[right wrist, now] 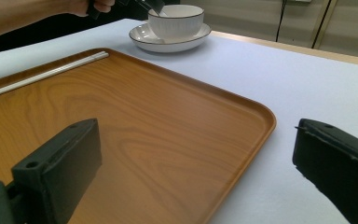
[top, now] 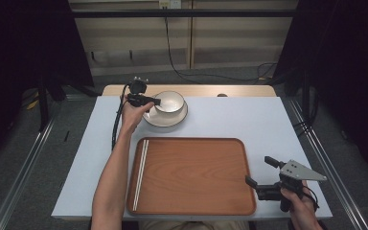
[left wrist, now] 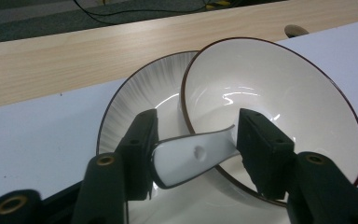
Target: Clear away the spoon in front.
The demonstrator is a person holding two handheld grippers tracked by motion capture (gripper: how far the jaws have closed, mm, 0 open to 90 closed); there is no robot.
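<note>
Straddling the handle of a white ceramic soup spoon point(left wrist: 193, 156), the left claw point(left wrist: 193, 149) has both pads against it, pinching it where it juts over the rim of the white brown-rimmed bowl point(left wrist: 279, 98). The bowl sits on a ribbed white plate point(left wrist: 140, 93) at the worktop's point(top: 249, 120) far side. The right claw point(right wrist: 196, 172) waits spread beside the wooden tray point(right wrist: 168, 121), which holds white chopsticks point(top: 141, 167).

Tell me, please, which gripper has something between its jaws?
The left gripper: a white spoon sits between its jaws, whereas the right gripper stands open.
</note>
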